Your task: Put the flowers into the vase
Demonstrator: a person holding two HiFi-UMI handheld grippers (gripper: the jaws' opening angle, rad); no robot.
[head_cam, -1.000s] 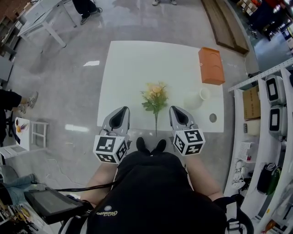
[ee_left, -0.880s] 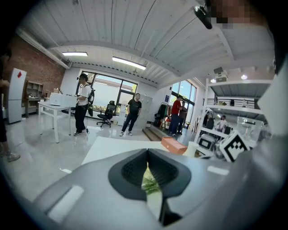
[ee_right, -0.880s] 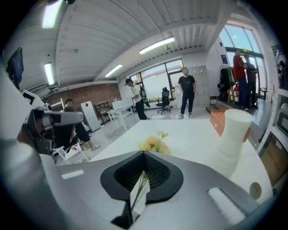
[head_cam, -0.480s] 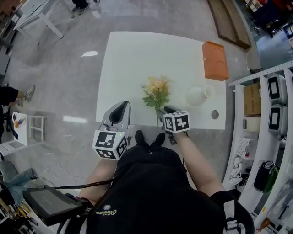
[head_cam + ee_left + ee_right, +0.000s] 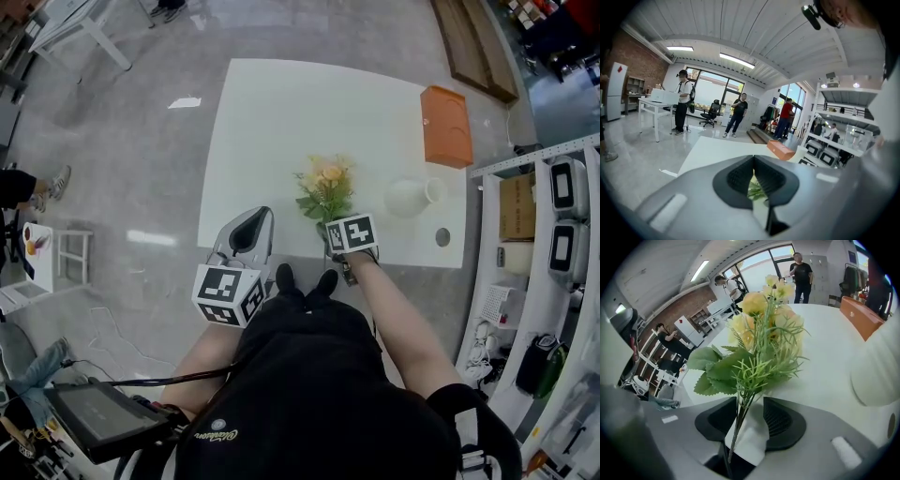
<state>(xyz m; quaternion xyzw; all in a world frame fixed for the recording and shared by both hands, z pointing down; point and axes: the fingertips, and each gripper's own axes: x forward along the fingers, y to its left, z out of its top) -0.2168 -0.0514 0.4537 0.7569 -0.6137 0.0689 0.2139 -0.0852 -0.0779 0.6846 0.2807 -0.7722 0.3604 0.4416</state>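
At the tabletop (image 5: 281, 122) edge, right gripper (image 5: 749, 411) fingers (image 5: 783, 420), just opening wide, flank the flowers (image 5: 761, 329) stem; left gripper (image 5: 753, 176) fingers (image 5: 739, 180) closed, empty.

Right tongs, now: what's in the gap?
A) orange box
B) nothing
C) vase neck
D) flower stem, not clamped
D: the right gripper view shows the flower stem running through the gap of the right tongs, whose jaws have just been opening and stand apart, not clamped on the stem.
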